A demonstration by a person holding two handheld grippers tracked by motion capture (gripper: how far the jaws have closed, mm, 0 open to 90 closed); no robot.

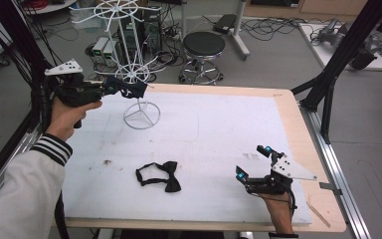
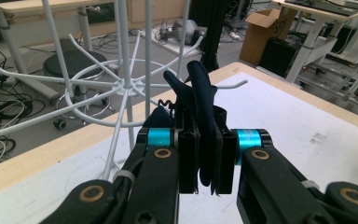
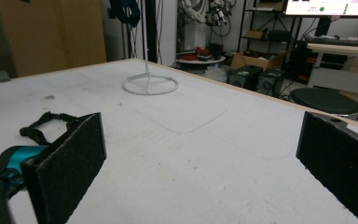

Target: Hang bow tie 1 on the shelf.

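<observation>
Here the left gripper has its jaws clamped on a dark bow tie, held up in the air beside the arms of the white wire rack at the far left of the surface. In the left gripper view the fabric stands pinched between the pads, its free folds rising above them and just short of a curved hook.

A second tie lies flat on the surface, near the front and well apart from the rack's ring base. The right gripper hovers low at the front right with its jaws wide apart and nothing between them; the right gripper view shows the lying tie's strap just behind one pad.

Both ties look light, soft and limp. Such cloth should sag and fold under its own weight, so a pinch at an edge would probably let the rest droop and swing. The firmest place to hold is likely the central knot, where the fabric is thickest. The thin strap loop is what probably has to go over a hook, so it is best left free. The wire rack seems light too and may tip if pulled.
</observation>
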